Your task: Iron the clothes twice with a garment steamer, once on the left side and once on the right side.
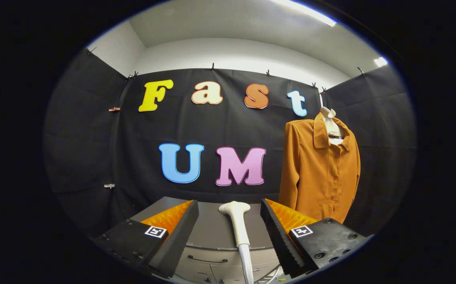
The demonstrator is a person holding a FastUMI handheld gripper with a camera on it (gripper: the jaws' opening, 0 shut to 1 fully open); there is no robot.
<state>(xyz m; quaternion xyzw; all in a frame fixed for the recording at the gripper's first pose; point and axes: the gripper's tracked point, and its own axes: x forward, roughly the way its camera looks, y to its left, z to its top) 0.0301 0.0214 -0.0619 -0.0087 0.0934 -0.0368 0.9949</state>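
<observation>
In the gripper view, your tool [229, 232] was spread wide, its two fingers [174, 236] apart and pressing on nothing. The garment steamer [238, 225] stood between them, a pale handle with a rounded head at its top, upright and free of both fingers (a clear gap showed on either side). Its hose [246, 264] ran down from the handle toward you.

The steamer rose in front of the near edge of a grey table [212, 228], whose top stretched beyond the fingers to the booth's black wall. Under that near edge you could see a drawer front with a dark handle [207, 259].

The orange shirt [320, 169] hung well beyond the right finger, past the table's far right corner, against the wall. It was buttoned down the front, collar open, on a white hanger form [330, 124], sleeves hanging straight at its sides. Whether its hem touched the table could not be told from here. The shirt and the steamer were well apart.
</observation>
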